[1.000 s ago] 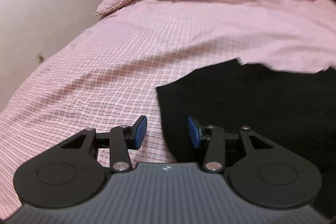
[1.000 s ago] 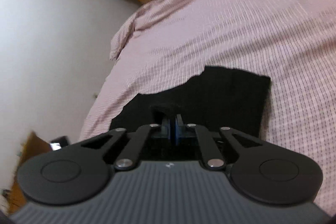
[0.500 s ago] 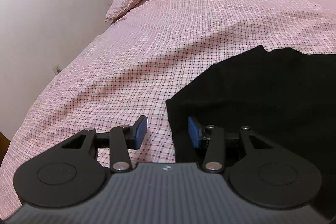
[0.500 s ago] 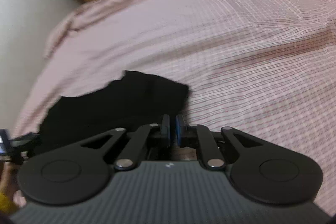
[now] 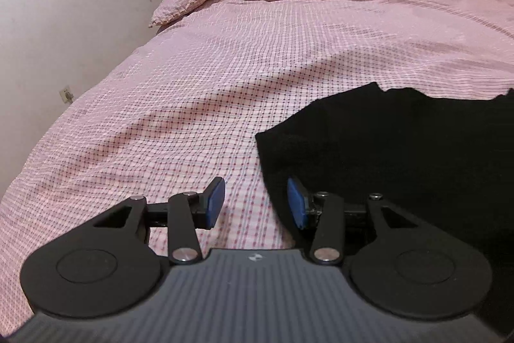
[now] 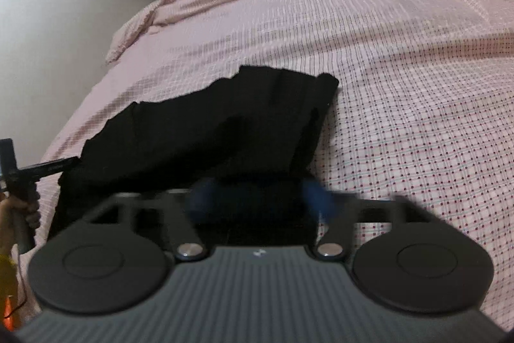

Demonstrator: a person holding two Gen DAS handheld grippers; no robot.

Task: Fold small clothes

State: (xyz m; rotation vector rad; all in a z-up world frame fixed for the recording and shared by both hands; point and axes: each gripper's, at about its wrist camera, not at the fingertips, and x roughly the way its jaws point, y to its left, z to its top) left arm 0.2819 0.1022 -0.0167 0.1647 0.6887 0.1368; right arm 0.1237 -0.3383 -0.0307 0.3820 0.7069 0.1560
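The left gripper [image 5: 255,203] stands wide apart, its blue pads [image 5: 214,202] straddling the near left edge of the black garment [image 5: 401,150]; the right gripper [image 6: 260,201], blurred, is spread wide at the garment's [image 6: 205,130] near right edge; the cloth lies on the pink checked bedspread [image 5: 208,79] toward its near edge.

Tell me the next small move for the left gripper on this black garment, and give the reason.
Probably ease the left gripper slightly right and down, then close on the black garment. Its jaws stand open and straddle the near edge of the cloth, gripping nothing. The right gripper, blurred, appears open too, so neither holds the cloth lying on the checked bedspread.
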